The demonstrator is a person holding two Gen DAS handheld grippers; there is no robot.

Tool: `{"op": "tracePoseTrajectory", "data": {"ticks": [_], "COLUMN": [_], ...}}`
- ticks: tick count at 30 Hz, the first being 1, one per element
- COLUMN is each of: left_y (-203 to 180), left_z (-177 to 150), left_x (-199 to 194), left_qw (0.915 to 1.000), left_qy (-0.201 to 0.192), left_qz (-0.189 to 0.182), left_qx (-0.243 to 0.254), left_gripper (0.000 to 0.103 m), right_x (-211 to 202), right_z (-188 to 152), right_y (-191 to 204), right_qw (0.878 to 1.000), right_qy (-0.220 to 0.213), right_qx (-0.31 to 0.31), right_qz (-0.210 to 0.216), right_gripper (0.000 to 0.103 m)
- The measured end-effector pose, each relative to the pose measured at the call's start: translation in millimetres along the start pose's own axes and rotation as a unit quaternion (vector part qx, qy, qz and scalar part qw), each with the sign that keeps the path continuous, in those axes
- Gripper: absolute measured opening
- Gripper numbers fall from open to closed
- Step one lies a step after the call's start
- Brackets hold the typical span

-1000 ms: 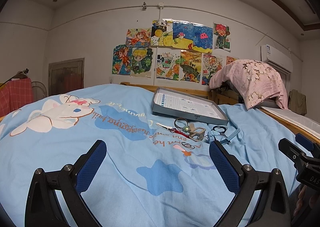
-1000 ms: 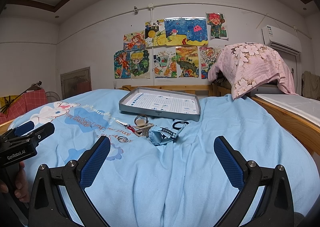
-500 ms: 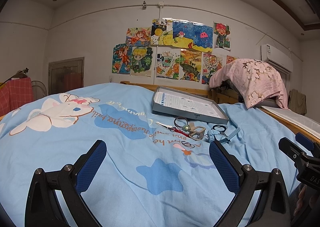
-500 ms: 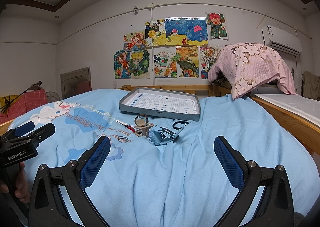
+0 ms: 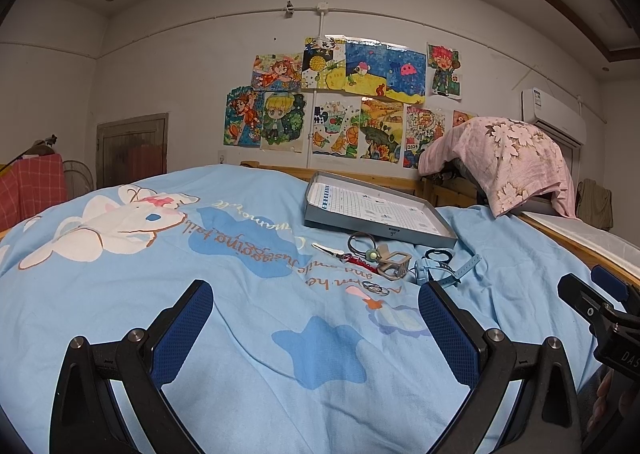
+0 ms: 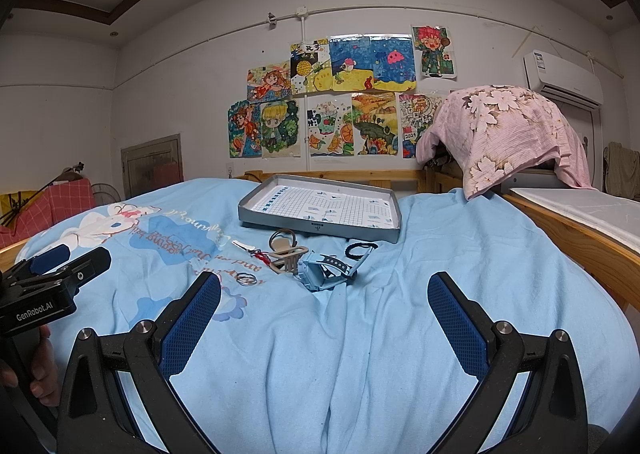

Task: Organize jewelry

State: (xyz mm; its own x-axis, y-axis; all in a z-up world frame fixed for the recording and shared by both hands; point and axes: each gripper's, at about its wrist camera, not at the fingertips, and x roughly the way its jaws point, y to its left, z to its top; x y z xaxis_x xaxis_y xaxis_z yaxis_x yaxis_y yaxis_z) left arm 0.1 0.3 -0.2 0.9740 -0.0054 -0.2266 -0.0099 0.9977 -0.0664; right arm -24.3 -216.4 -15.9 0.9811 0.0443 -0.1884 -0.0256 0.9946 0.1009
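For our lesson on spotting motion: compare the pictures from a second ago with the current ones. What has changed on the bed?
Nothing visibly changed. The left gripper and right gripper hang open over the blue bedspread, holding nothing, and the jewelry pile lies in front of the gray tray as before.

Bed point(image 6: 400, 334), covered by a light blue duvet point(image 5: 120, 314) printed with a white rabbit, darker blue stars and script lettering.

Lying on it:
- Grey shallow tray point(image 6: 320, 229), grid-patterned sheet inside, centre frame toward the headboard.
- Small pile just in front of the tray: light blue watch point(image 6: 326, 272), beige watch point(image 6: 290, 256), grey hair tie with green bead point(image 5: 362, 245), black hair tie point(image 6: 360, 250), white hair clip point(image 5: 326, 249), red item (too small to tell).
- Metal rings point(image 6: 246, 279), apart, lower left of the pile.
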Motion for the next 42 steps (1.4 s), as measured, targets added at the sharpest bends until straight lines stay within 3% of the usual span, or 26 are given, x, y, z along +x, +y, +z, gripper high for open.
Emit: {"op": "tracePoseTrajectory", "data": {"ticks": [11, 18, 26, 31, 39, 42], "left_y": [1, -9, -43, -54, -59, -55], "left_z": [2, 12, 26, 29, 17, 10], "left_x": [7, 42, 91, 129, 176, 189], "left_qw": [0.9995, 0.9959, 0.9877, 0.9777, 0.9612, 0.9567], "left_qy": [0.027, 0.067, 0.092, 0.126, 0.185, 0.204], "left_qz": [-0.018, -0.06, -0.088, -0.111, -0.16, -0.174], "left_qx": [-0.006, 0.002, 0.091, 0.125, 0.128, 0.113], "left_gripper": [0.103, 0.103, 0.103, 0.102, 0.084, 0.071], "right_x": [6, 24, 84, 137, 198, 216], "right_z": [7, 30, 69, 77, 53, 42], "right_y": [-12, -23, -46, -53, -53, -45], "right_qw": [0.999, 0.999, 0.998, 0.995, 0.982, 0.976], "right_qy": [0.012, 0.023, 0.041, 0.064, 0.114, 0.13], "right_qx": [0.035, -0.006, -0.017, -0.01, 0.021, 0.021], "right_qz": [0.021, 0.029, 0.047, 0.076, 0.151, 0.173], "right_gripper": [0.102, 0.102, 0.102, 0.102, 0.101, 0.091]}}
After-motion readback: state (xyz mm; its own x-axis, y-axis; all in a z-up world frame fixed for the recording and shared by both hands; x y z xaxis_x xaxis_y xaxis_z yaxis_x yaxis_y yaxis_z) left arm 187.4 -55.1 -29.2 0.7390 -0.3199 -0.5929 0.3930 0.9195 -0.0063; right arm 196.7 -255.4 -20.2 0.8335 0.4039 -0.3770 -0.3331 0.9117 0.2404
